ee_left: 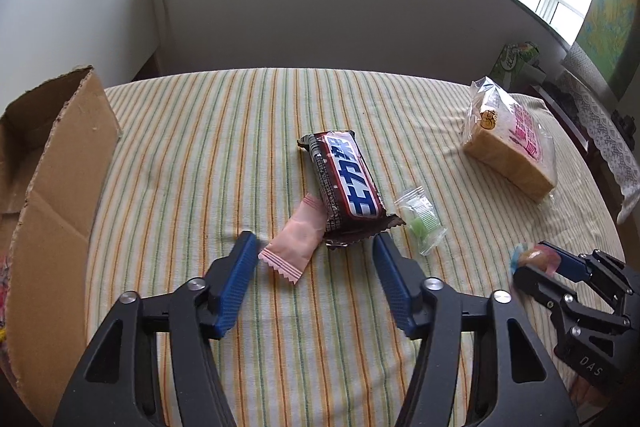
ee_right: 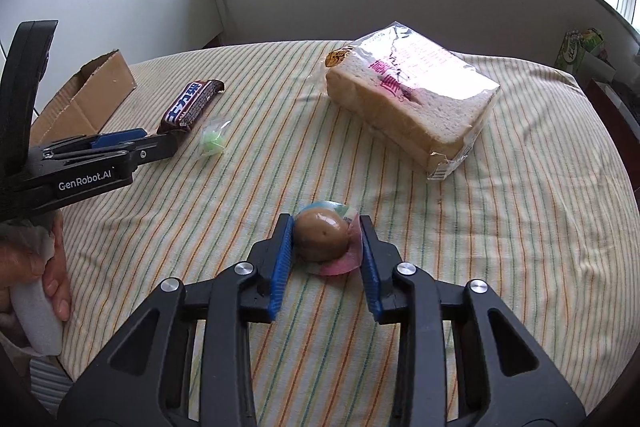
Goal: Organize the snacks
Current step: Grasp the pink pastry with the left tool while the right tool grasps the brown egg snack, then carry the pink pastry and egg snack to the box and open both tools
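My left gripper [ee_left: 314, 241] is open just above the striped table, its fingers on either side of a pink candy packet [ee_left: 294, 241] and the near end of a brown chocolate bar [ee_left: 346, 183]. A small clear packet with a green sweet [ee_left: 420, 221] lies right of the bar. My right gripper [ee_right: 325, 225] is shut on a packaged brown egg [ee_right: 320, 239] that rests on the cloth; it also shows in the left wrist view [ee_left: 534, 259]. A bagged bread loaf [ee_right: 412, 95] lies further back.
An open cardboard box [ee_left: 52, 163] stands at the table's left edge. The round table has a striped cloth [ee_left: 240, 131]. A green carton [ee_right: 580, 47] sits off the far right. A wall and window sill rise behind the table.
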A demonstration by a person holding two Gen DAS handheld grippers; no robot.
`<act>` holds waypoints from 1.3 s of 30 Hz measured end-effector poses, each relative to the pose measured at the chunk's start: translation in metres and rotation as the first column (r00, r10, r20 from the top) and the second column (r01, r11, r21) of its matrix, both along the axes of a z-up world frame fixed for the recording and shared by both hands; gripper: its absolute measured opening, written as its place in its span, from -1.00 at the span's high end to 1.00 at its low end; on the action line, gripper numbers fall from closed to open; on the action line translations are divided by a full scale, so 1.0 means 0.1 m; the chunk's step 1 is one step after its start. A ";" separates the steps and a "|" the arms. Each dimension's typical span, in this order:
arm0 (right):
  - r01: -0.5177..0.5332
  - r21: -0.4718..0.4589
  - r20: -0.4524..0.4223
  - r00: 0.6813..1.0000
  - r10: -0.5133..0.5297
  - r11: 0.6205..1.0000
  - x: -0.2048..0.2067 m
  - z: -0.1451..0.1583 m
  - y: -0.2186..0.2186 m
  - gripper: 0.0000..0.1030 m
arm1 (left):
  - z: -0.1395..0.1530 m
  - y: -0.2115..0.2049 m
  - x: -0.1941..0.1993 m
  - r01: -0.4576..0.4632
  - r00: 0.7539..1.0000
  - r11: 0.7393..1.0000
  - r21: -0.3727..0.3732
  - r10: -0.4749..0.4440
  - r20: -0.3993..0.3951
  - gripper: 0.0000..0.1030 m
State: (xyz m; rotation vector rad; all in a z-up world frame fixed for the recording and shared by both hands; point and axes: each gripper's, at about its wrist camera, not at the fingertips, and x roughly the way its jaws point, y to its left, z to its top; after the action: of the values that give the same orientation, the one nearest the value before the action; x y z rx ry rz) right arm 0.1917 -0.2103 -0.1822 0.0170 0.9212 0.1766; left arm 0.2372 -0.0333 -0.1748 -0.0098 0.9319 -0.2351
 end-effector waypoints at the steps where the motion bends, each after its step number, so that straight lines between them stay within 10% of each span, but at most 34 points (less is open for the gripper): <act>1: -0.002 -0.004 0.002 1.000 0.002 1.000 0.00 0.00 0.01 0.37 | 0.00 0.00 0.00 0.002 1.000 1.000 0.006 -0.002 0.005 0.27; 3: -0.004 -0.010 0.005 1.000 0.004 1.000 -0.01 0.00 0.02 0.38 | 0.00 0.00 -0.01 0.016 1.000 1.000 0.006 -0.016 0.007 0.67; 23: 0.030 0.051 0.048 0.998 -0.032 0.998 -0.23 0.22 -0.06 0.40 | 0.25 -0.02 -0.42 0.062 0.996 0.997 -0.035 -0.060 0.059 0.68; 39: 0.016 0.023 0.296 0.955 -0.022 1.000 -0.90 1.37 0.11 0.40 | 1.40 0.11 -1.23 0.054 0.944 0.998 -0.035 -0.039 0.327 0.68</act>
State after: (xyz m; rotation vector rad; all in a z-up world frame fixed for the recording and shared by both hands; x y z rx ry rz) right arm 0.1017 -0.1992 -0.0448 0.0174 0.6188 0.1657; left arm 0.1138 -0.0224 -0.0353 0.0107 0.5965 -0.2913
